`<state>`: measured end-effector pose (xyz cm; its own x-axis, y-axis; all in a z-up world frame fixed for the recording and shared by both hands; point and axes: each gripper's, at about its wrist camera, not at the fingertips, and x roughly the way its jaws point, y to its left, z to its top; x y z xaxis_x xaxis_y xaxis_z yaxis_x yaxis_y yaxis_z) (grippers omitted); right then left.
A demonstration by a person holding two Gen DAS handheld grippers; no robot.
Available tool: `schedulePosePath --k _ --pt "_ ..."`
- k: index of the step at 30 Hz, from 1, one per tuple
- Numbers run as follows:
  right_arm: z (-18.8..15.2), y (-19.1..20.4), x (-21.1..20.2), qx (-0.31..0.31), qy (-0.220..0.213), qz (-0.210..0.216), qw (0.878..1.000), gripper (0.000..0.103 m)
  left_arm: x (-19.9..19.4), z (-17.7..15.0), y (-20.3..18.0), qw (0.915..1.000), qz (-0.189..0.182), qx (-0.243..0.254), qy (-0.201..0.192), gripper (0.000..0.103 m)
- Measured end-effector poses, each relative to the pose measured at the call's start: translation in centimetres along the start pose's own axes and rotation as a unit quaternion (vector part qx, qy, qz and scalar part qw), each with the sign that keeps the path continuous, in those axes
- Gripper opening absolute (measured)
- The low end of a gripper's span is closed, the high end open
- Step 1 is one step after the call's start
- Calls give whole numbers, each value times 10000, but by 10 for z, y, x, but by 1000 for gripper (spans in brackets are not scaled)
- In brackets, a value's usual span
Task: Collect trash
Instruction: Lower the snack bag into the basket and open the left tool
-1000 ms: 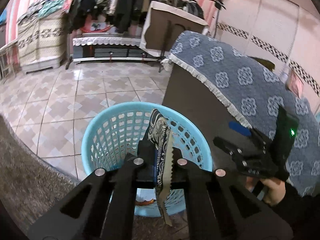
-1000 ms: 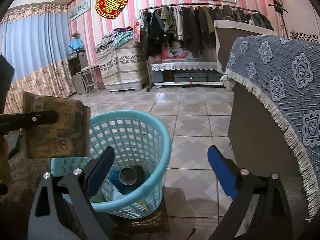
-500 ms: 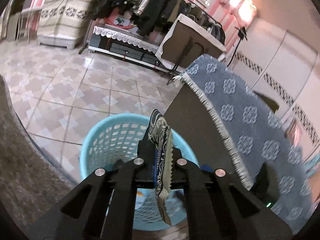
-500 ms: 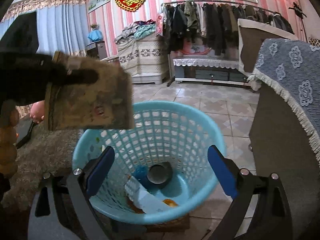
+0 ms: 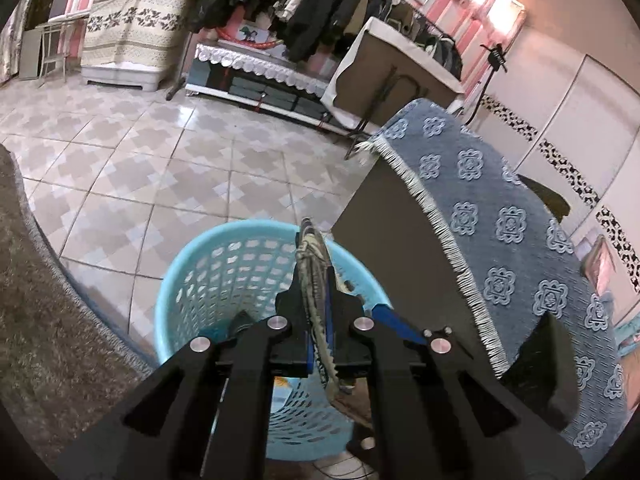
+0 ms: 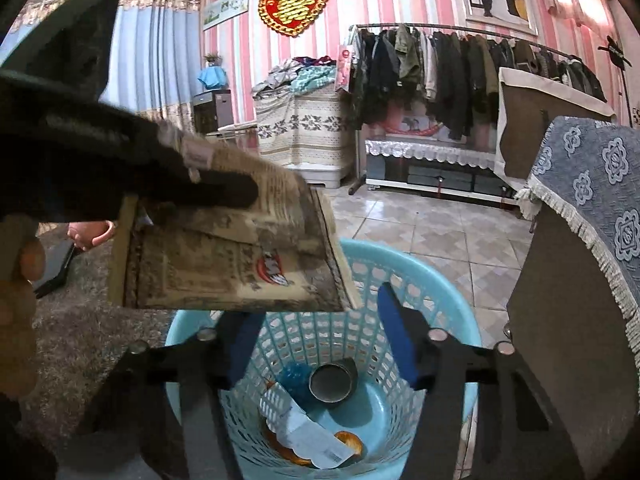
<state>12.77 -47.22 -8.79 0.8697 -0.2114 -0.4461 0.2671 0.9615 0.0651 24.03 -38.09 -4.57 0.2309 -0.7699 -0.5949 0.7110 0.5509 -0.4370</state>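
My left gripper [image 5: 316, 300] is shut on a flat patterned snack wrapper [image 5: 314, 276], seen edge-on, held above the light blue plastic basket [image 5: 224, 264]. In the right wrist view the same wrapper [image 6: 232, 256] hangs from the left gripper's fingers [image 6: 224, 190] over the basket's [image 6: 452, 308] left rim. My right gripper [image 6: 320, 344] is open and empty above the basket's mouth. Inside the basket lie a can [image 6: 330, 380], a white paper wrapper [image 6: 304, 428], a blue crumpled piece [image 6: 294, 376] and something orange [image 6: 352, 440].
A cabinet with a blue patterned cloth [image 5: 500, 232] stands right beside the basket; it also shows in the right wrist view [image 6: 592, 196]. A grey carpet [image 5: 48, 320] lies to the left. A tiled floor [image 5: 160, 160], clothes rack [image 6: 440, 64] and low bench [image 5: 264, 76] are behind.
My left gripper has carried the wrapper up and over the basket's rim. My right gripper has moved closer over the basket's opening and stays open.
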Motion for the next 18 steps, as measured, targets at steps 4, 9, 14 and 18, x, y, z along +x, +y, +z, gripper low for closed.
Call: schedulePosePath --k 4,9,14,18 --pt "0 5 3 -162 56 217 9996 23 1 0 2 10000 43 7 12 2" --pt "-4 4 3 -149 107 337 9993 8 1 0 2 9999 50 98 36 2" --pt "-4 7 4 -293 168 301 9990 4 0 -2 2 9999 66 137 58 13" --pt "-6 6 4 -353 228 264 9988 4 -5 -1 6 10000 -42 7 87 38"
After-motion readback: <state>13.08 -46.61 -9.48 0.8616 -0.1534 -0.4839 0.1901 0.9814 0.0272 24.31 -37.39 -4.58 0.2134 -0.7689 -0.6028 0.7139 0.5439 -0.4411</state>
